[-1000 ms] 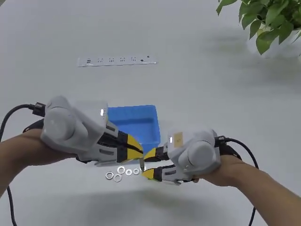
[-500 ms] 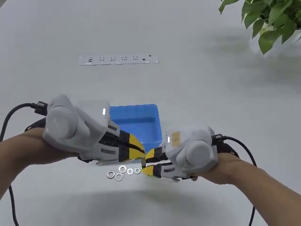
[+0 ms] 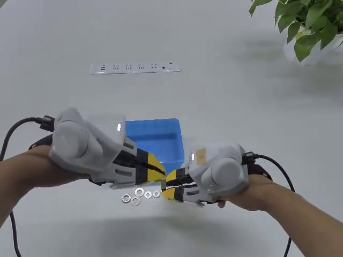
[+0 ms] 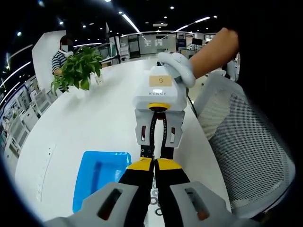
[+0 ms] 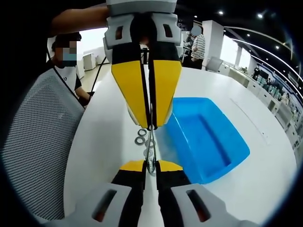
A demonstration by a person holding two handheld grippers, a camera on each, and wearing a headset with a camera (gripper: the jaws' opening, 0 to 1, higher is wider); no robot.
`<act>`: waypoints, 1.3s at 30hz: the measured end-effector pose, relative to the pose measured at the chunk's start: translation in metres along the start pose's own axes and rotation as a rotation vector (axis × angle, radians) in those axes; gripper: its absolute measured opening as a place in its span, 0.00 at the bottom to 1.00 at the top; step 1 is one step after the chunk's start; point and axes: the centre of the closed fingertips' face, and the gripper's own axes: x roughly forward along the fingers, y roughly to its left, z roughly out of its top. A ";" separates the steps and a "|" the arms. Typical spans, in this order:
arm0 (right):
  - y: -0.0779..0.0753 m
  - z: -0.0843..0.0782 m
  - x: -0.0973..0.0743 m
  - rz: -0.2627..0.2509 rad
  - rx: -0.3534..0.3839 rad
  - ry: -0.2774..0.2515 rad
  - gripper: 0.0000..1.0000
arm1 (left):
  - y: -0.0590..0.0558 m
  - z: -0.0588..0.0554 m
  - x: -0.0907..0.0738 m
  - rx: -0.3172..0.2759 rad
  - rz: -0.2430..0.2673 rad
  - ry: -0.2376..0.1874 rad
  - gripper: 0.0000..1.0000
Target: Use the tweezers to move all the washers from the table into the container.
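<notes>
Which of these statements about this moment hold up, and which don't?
1. The washers lie on the table beside the blue container, not in it. True.
2. The container already holds several washers. False: its inside looks empty in the right gripper view.
3. The left gripper and the right gripper meet tip to tip close by the washers. True.
4. The right gripper's jaws stand wide open. False: they are closed on the tweezers, which the left gripper's jaws also grip.
5. The green plant stands at the head view's left edge. False: the plant is at the upper right.
</notes>
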 end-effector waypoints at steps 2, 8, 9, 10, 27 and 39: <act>0.000 0.000 0.000 -0.001 0.004 0.001 0.09 | 0.000 0.000 0.000 0.002 -0.001 0.001 0.05; 0.000 0.000 0.000 -0.004 0.005 0.001 0.09 | 0.000 0.000 0.000 0.009 0.004 0.004 0.05; 0.000 0.000 0.000 -0.005 0.006 0.001 0.09 | 0.000 0.000 0.000 0.009 0.003 0.004 0.05; 0.000 0.000 0.000 -0.005 0.005 0.002 0.09 | 0.000 0.000 0.000 0.008 0.003 0.004 0.05; -0.002 0.004 -0.010 -0.026 0.015 -0.015 0.09 | 0.003 0.007 -0.007 -0.018 0.023 -0.038 0.11; -0.008 0.017 -0.026 -0.039 -0.018 -0.021 0.09 | 0.002 -0.006 -0.022 -0.187 0.079 -0.059 0.37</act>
